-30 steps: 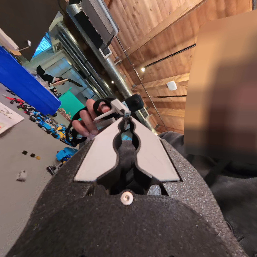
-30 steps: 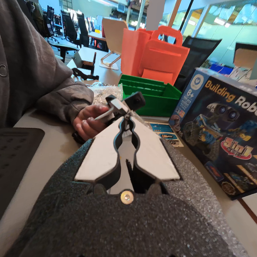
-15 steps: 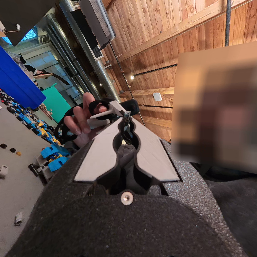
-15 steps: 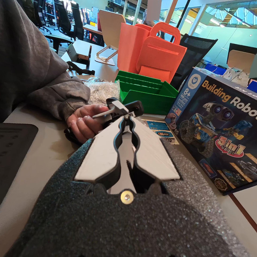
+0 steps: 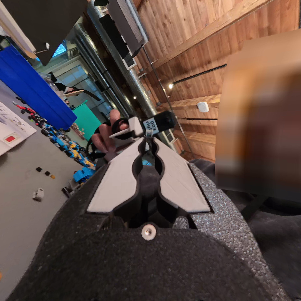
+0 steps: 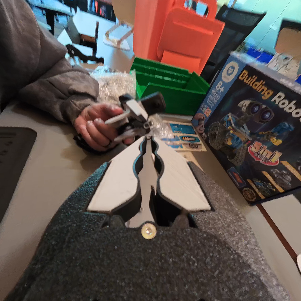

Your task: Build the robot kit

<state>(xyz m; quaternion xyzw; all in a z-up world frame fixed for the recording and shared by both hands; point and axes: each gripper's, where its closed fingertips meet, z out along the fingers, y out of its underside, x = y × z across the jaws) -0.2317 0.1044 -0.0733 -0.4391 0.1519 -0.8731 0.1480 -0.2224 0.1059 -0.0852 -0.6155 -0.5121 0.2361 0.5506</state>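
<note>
My two grippers meet tip to tip above a grey table. My left gripper is shut on a small clear plastic packet at its fingertips. The right gripper, in a hand, faces it from beyond. In the right wrist view my right gripper is shut on the same crinkled packet, which has a small grey part inside. The left gripper, in a hand with a grey sleeve, pinches the packet from the far side. What else the packet holds is hidden.
A toy robot box stands at the right, with a green bin and an orange bag behind. Bubble wrap and a black mat lie at the left. A blue bin, a printed sheet and loose toy parts show in the left wrist view. My two grippers' fingertips are within a few centimetres of each other.
Both grippers stay shut tip to tip. The left gripper has tilted and lifted a little in the right wrist view, and the clear packet now shows stretched beside the tips.
</note>
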